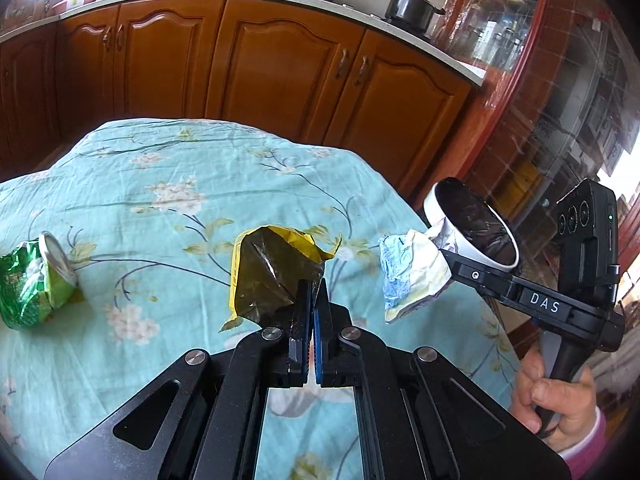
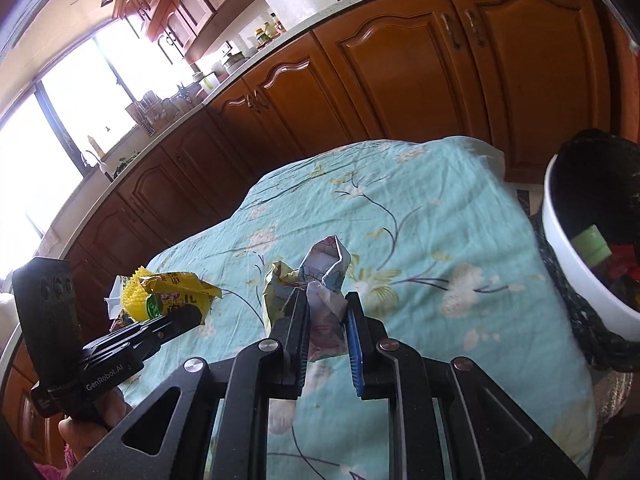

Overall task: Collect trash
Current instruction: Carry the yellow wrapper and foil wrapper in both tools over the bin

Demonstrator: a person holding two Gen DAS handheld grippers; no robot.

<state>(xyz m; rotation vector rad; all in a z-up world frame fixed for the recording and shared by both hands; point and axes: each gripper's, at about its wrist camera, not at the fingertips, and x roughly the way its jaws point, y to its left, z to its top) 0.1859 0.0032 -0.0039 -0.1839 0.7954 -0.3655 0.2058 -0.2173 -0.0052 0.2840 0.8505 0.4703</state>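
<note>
My left gripper (image 1: 313,280) is shut on a yellow, shiny snack wrapper (image 1: 272,268), held above the floral tablecloth (image 1: 168,200). My right gripper (image 2: 326,300) is shut on a crumpled white and blue paper wad (image 2: 326,276); the same paper wad (image 1: 408,272) shows in the left wrist view, lifted near the white bin (image 1: 472,226) lined with a black bag. A crushed green can (image 1: 36,280) lies on the cloth at the left. From the right wrist view, the left gripper (image 2: 188,316) carries the yellow wrapper (image 2: 176,290), and the white bin (image 2: 576,256) holds trash inside.
Wooden kitchen cabinets (image 1: 256,68) run behind the table, with pots (image 1: 412,6) on the counter. A glass-fronted red cabinet (image 1: 552,80) stands at the right. A person's hand (image 1: 556,396) grips the right tool's handle. The bin sits just past the table's right edge.
</note>
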